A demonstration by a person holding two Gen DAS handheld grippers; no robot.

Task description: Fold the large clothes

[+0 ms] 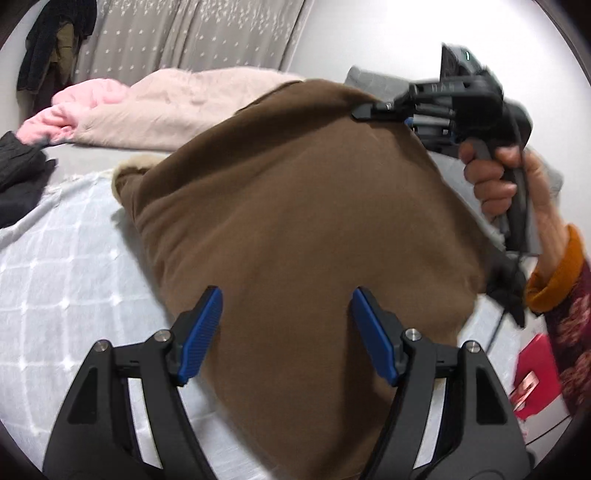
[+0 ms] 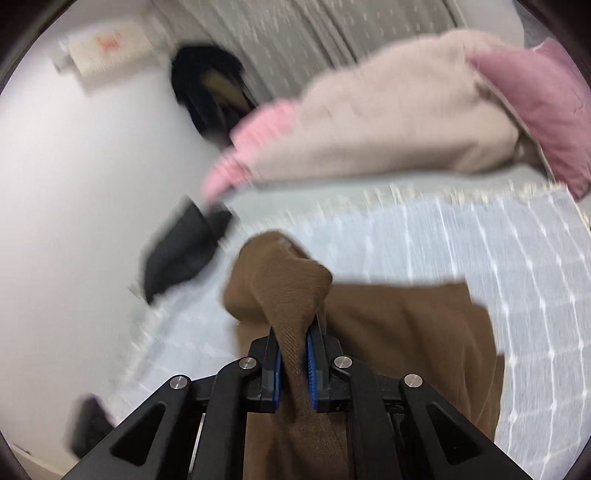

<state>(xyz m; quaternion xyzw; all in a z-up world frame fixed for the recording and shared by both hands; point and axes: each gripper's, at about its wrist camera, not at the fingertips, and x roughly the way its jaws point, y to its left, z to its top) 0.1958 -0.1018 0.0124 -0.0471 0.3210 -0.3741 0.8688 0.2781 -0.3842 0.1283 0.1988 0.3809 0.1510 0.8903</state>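
Note:
A large brown garment lies across the pale quilted bed cover. My left gripper is open, its blue pads above the near part of the brown cloth, holding nothing. My right gripper shows in the left wrist view at the garment's far right edge, held by a hand, lifting that edge. In the right wrist view the right gripper is shut on a bunched fold of the brown garment, which hangs down from it.
A beige and pink fluffy blanket lies at the back of the bed. Dark clothing lies at the left. A red box sits at the right. Grey curtains hang behind.

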